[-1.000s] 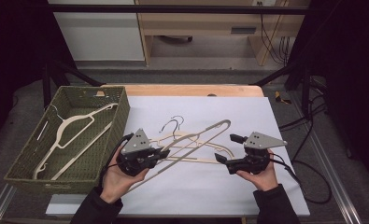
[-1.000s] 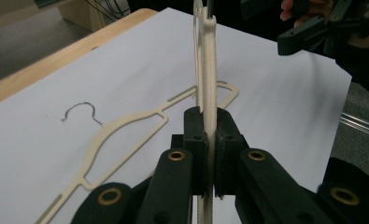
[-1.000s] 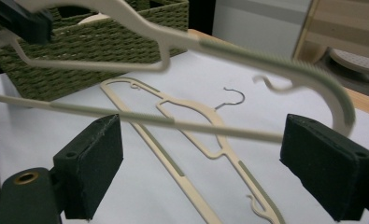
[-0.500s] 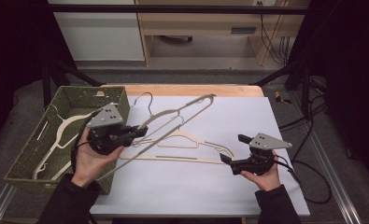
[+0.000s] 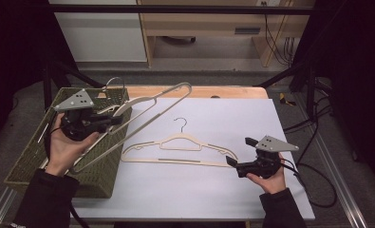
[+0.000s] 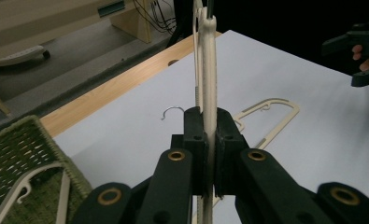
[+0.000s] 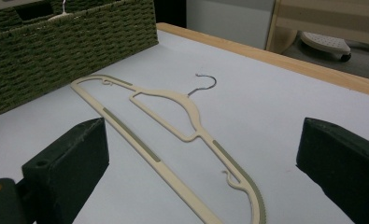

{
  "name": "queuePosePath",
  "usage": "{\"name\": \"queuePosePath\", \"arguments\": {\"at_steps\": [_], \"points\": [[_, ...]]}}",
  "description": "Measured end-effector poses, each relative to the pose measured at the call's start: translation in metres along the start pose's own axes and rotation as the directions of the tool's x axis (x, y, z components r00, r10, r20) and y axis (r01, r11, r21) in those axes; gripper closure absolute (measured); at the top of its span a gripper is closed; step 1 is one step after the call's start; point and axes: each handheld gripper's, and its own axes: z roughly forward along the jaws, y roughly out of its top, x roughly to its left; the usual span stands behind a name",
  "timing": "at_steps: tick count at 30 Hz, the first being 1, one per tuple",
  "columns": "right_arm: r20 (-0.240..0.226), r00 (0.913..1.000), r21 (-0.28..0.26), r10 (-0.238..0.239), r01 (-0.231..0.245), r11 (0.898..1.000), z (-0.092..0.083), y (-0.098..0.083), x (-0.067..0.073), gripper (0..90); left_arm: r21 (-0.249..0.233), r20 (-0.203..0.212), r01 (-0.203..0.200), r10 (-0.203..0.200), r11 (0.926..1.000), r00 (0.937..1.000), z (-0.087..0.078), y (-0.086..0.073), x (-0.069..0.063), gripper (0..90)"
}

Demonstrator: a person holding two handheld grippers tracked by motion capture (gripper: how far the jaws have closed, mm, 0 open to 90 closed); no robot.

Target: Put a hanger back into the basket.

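My left gripper [image 5: 115, 119] [image 6: 209, 116] is shut on a cream plastic hanger [image 5: 161, 107] [image 6: 207, 56]. It holds the hanger tilted in the air over the near right edge of the green woven basket [image 5: 28, 161] [image 6: 14, 154]. A second cream hanger [image 5: 180, 142] [image 7: 173, 121] [image 6: 271, 116] lies flat on the white table top. My right gripper [image 5: 237, 153] [image 7: 203, 135] [image 6: 359, 60] rests low by that hanger's right end. Its jaws have just been opening and now stand wide apart. The hanger's end lies on the table ahead of them, untouched by the pads.
Another cream hanger [image 6: 28, 186] lies inside the basket [image 7: 79, 42] at the table's left. The white sheet [image 5: 213, 199] covers the table, with a wooden edge [image 5: 199, 91] at the far side. Cables [image 5: 313, 180] trail at the right.
My left gripper has carried its hanger up and to the left, from the table's middle to above the basket. The other hanger stays on the table. The right gripper has barely moved.
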Motion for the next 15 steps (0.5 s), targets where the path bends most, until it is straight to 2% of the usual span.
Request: {"name": "queuePosePath", "arguments": {"at_steps": [4,15], "points": [[0.004,1.0,0.0,0.001,-0.001,1.0,0.001,0.0,0.0,3.0,0.004,-0.021,0.009,-0.009,0.9999,0.9997,-0.008,-0.006,0.019,85.9],[0.003,1.0,0.008,0.005,-0.005,1.0,0.002,-0.001,0.001,2.7,0.015,-0.083,0.041,-0.04,0.999,0.9958,-0.031,-0.028,0.058,85.8]]}}
